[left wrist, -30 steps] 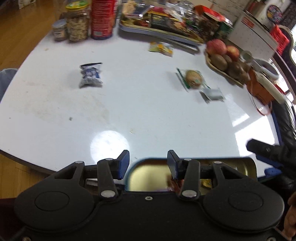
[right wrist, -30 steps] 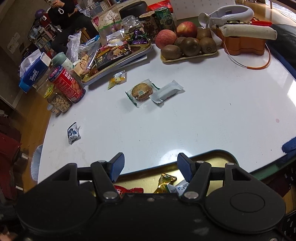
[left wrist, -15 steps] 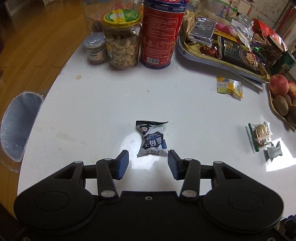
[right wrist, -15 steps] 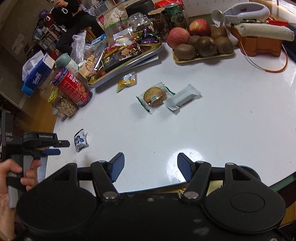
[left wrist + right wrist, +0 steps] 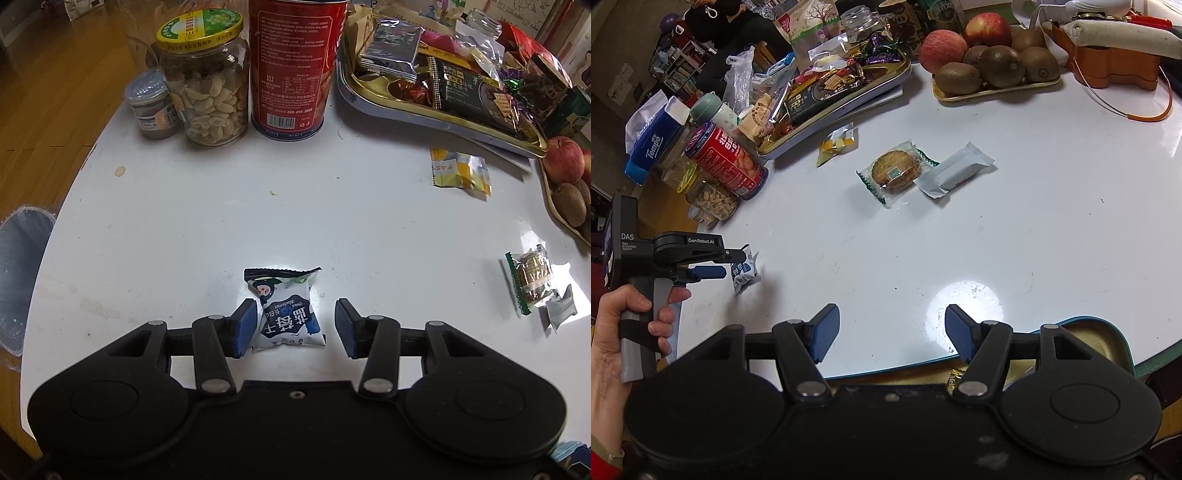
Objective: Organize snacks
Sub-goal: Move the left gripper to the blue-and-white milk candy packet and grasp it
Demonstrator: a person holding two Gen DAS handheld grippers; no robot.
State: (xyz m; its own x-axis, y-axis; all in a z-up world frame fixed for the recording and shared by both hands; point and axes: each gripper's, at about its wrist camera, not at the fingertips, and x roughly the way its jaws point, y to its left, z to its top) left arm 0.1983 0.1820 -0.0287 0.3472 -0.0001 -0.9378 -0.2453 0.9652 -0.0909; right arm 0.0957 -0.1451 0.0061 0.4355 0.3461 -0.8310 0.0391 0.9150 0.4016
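On my left, my left gripper (image 5: 291, 325) sits low over the white table (image 5: 332, 229) with its blue pads spread apart, and the blue-and-white snack packet (image 5: 286, 314) lies flat between them: the left pad (image 5: 245, 326) is right against the packet's edge, while the other pad stands a little clear of it. From my other camera I see the same gripper (image 5: 733, 260) held in my left hand (image 5: 624, 328), its tips at that packet (image 5: 744, 269) near the table's left rim. Beyond it stand a small grey-lidded jar (image 5: 153, 107), a jar of peanuts (image 5: 207, 77) and a red canister (image 5: 295, 66), side by side. Further right, a golden tray (image 5: 436, 110) holds a heap of wrapped sweets, and a yellow sachet (image 5: 461, 171) lies on the table just in front of it. Toward the middle, a wrapped round cookie (image 5: 895, 170) touches a silver-white bar wrapper (image 5: 955, 170). Behind these is a shallow tray of fruit (image 5: 990, 62) with apples and kiwis. My right gripper (image 5: 892, 332) hovers over the near edge of the table, fingers wide apart and holding nothing, and beneath it a teal-rimmed golden tin (image 5: 1108, 343) pokes out on the right.
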